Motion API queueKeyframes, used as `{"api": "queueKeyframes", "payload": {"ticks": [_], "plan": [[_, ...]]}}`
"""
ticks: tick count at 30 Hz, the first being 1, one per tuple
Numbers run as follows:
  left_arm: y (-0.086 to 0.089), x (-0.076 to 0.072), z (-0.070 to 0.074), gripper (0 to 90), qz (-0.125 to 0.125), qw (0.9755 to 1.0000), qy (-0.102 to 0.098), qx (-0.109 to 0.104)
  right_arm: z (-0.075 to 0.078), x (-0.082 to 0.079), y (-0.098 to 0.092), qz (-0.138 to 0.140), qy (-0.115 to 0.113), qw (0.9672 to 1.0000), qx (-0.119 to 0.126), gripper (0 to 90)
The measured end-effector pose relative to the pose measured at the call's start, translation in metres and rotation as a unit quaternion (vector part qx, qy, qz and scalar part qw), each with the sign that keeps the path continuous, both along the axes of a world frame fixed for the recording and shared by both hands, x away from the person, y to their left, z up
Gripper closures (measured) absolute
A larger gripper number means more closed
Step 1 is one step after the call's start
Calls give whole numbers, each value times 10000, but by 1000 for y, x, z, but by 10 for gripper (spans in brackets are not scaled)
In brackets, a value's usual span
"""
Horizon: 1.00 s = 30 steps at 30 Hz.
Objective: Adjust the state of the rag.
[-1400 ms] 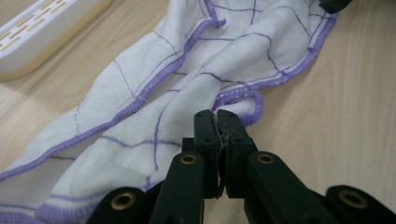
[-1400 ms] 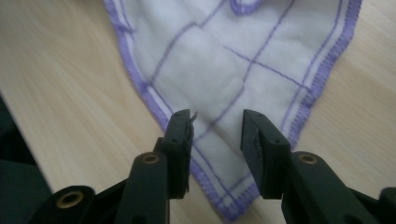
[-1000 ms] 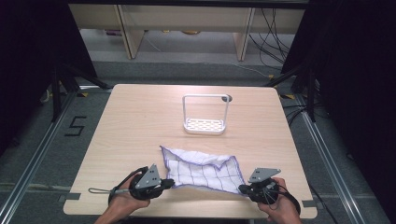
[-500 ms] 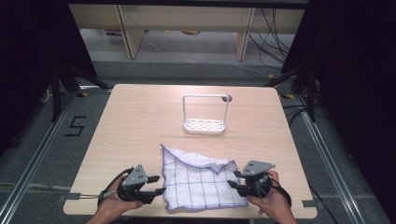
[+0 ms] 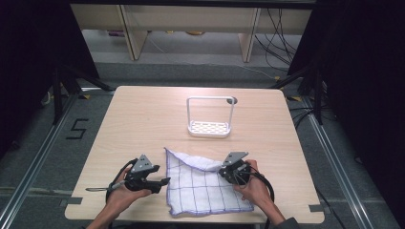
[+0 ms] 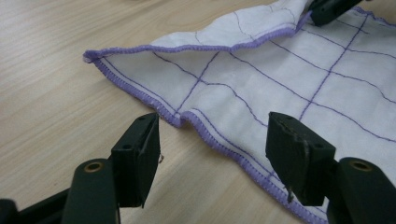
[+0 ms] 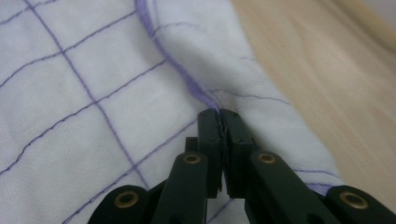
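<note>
While the right gripper (image 7: 219, 113) pinches the folded purple hem of the cloth (image 5: 205, 183) at the table's (image 5: 143, 119) near edge, the left gripper (image 6: 212, 140) (jaws just opened, astride the hem, pads clear) has let go, seemingly to regrip.

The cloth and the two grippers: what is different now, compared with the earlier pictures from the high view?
The left gripper has let go of the cloth: its jaws have just been opening and now stand apart at the near left edge, nothing pressed between them. The right gripper has moved in over the cloth, and its jaws have just closed on the folded purple hem. The cloth now lies flatter. The white rack stayed in place.
</note>
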State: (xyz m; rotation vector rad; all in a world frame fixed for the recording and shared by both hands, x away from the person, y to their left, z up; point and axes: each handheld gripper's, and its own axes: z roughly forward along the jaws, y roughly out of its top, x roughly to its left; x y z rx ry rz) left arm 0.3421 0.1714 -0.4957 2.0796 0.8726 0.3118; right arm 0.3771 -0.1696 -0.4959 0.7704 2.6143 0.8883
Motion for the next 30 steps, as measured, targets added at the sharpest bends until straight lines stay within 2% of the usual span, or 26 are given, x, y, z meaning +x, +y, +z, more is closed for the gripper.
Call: {"api": "queueKeyframes", "payload": {"ticks": [1,3,4,6,7,8,9,10,11,12,13,15,16,17,18,19,20,21,22,23,25,26,27,28,30], "plan": [[1,1,0,346,19,10000,-15,-23,4,-1,-2,-78,-11,10000,38,888],[2,2,0,343,23,10000,-13,-22,9,0,-5,-45,-10,10000,80,889],[4,3,-1,343,126,9999,10,-21,20,2,-9,-139,-76,9995,291,890],[4,4,-1,343,140,9999,25,-46,29,8,-12,-270,-162,9985,440,890],[4,4,-1,343,192,9998,-1,-18,29,8,-12,-270,-162,9985,440,890],[3,4,-1,343,229,9997,-73,-73,36,21,-15,-456,-235,9972,538,889],[3,4,-1,343,229,9997,-73,-73,36,21,-15,-456,-235,9972,538,889],[1,3,-1,343,271,9994,-59,-184,38,37,-17,-662,-180,9965,480,889],[2,3,-1,343,215,9997,-74,-92,36,46,-18,-742,-203,9960,451,889],[1,3,-1,341,178,9998,-52,-83,32,54,-18,-887,-203,9946,493,889],[1,3,-1,341,178,9998,-52,-83,32,54,-18,-887,-203,9946,493,889],[0,1,-2,342,114,9999,-31,-49,23,69,-18,-1031,-166,9938,378,888],[-4,-2,-3,343,120,9998,-7,-164,13,81,-18,-1218,11,9922,248,887],[-4,-2,-3,343,120,9998,-7,-164,13,81,-18,-1218,11,9922,248,887],[-6,-4,-3,343,51,9999,-17,-129,4,90,-18,-1364,81,9905,167,883],[-6,-4,-3,342,51,9999,-17,-129,1,94,-18,-1396,79,9901,131,878],[-7,-8,-2,340,-32,10000,19,-54,-2,97,-18,-1493,102,9886,181,864],[-7,-8,-2,336,-32,10000,19,-54,-2,97,-18,-1493,102,9886,181,864],[-10,-11,-3,332,6,9997,51,-225,-1,99,-21,-1529,154,9881,112,770],[-10,-18,-1,329,-108,9998,48,-166,1,99,-22,-1559,77,9877,58,744],[-11,-22,0,329,-102,9998,35,-190,4,98,-24,-1549,-9,9879,50,709],[-10,-31,1,328,-140,9997,34,-174,13,91,-29,-1652,-91,9860,196,630],[-10,-31,1,328,-140,9997,34,-174,13,91,-29,-1652,-91,9860,196,630],[-11,-38,1,328,-215,9994,40,-262,21,81,-34,-1704,-122,9849,288,606],[-11,-52,0,328,-306,9994,88,-158,25,70,-38,-1636,-180,9859,297,575]]}}
